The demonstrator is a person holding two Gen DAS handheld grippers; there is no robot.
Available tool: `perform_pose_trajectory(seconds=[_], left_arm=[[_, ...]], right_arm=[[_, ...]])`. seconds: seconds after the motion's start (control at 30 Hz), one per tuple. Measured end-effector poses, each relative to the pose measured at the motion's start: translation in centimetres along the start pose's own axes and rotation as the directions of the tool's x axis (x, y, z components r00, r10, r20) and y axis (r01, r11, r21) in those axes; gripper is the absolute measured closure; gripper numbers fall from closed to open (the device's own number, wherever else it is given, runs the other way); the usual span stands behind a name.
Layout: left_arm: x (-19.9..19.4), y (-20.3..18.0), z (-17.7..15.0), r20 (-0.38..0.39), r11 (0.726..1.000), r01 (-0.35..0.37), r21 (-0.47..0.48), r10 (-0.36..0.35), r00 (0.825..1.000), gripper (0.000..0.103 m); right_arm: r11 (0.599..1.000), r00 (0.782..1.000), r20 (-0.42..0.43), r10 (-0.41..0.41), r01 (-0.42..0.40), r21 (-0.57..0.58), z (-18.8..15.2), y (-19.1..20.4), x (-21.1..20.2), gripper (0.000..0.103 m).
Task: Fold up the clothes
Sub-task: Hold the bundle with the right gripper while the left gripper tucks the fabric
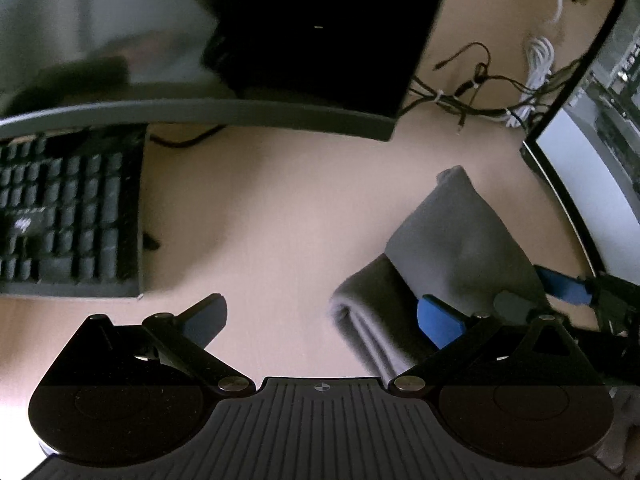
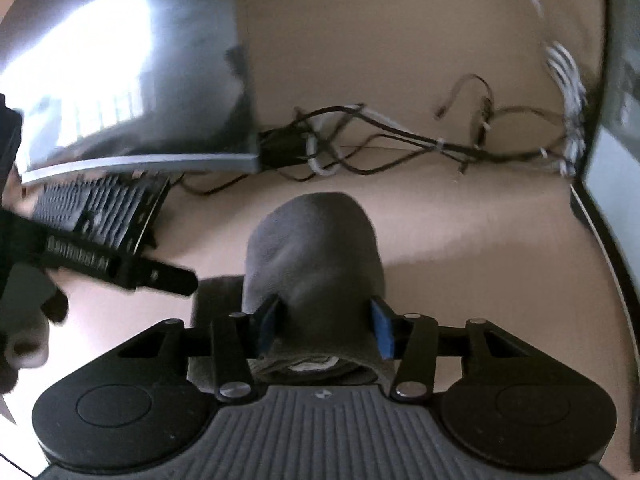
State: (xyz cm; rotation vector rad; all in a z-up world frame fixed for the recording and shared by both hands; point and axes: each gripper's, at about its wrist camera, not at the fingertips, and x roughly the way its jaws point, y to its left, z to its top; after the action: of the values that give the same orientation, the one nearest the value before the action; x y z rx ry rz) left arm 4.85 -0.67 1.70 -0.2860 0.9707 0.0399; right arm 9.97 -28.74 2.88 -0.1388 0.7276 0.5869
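Clamping grey cloth [image 2: 316, 256], right gripper [image 2: 325, 326] (left gripper [image 1: 320, 316] spread).

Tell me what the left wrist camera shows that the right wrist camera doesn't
Only the left wrist view shows the left hand-held gripper open with bare desk between its fingers, and the grey cloth's stacked folded edges from the side.

Only the right wrist view shows the right hand-held gripper shut on the grey cloth, both blue pads pressing into the bundle, plus the cloth's end face with a pale layer inside.

Both show the keyboard, the cable tangle, and monitors at the edges.
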Motion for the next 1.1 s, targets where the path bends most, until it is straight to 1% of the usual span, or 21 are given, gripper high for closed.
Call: perform_pose_trajectory(seconds=[0.07,0.17,0.37,0.47,0.6,0.77,0.9,1.03,1.1], left_arm=[[-0.6,0.9,-0.2,0.004,1.0,0.002,-0.023,-0.002,1.0,0.0],[-1.0,2.0,-0.1,0.011,0.999,0.003,-0.052,-0.002,1.0,0.0],[-0.6,2.3,-0.1,0.0,0.998,0.03,-0.056,-0.03,1.0,0.0],[-0.3,2.3,0.1,-0.004,0.997,0.038,-0.064,-0.038,0.999,0.0],[-0.9,1.7,1.1,0.024,0.997,0.059,-0.055,-0.058,0.998,0.0],[-0.6,-0.8,2.1,0.03,0.997,0.08,0.011,-0.081,0.996,0.0],[-0.3,-2.8,2.9,0.033,0.993,0.097,0.064,-0.099,0.995,0.0],[0.4,-3.2,2.4,0.014,0.994,0.044,0.099,-0.045,0.999,0.0],[0.9,-3.0,2.0,0.002,0.994,0.024,0.106,-0.024,1.0,0.0]], right_arm=[[0.998,1.0,0.006,-0.013,0.014,-0.058,-0.2,1.6,-0.1,0.056],[0.992,1.0,0.01,-0.013,0.014,-0.123,-0.2,3.5,-0.3,0.056],[0.965,1.0,0.007,-0.015,0.017,-0.262,-0.6,6.8,-0.3,0.056],[0.954,1.0,0.006,-0.022,0.023,-0.298,-0.7,7.7,-0.2,0.055],[0.944,1.0,0.007,-0.03,0.03,-0.328,-0.9,8.1,-0.2,0.055],[0.925,0.999,0.015,-0.038,0.041,-0.378,-1.3,8.6,-0.3,0.055],[0.9,0.999,0.022,-0.033,0.039,-0.434,-1.6,9.3,-0.4,0.055],[0.887,1.0,0.018,0.003,0.006,-0.461,-1.9,9.5,-0.7,0.052],[0.899,0.999,0.005,0.045,-0.039,-0.436,-1.7,9.0,-1.0,0.051]])
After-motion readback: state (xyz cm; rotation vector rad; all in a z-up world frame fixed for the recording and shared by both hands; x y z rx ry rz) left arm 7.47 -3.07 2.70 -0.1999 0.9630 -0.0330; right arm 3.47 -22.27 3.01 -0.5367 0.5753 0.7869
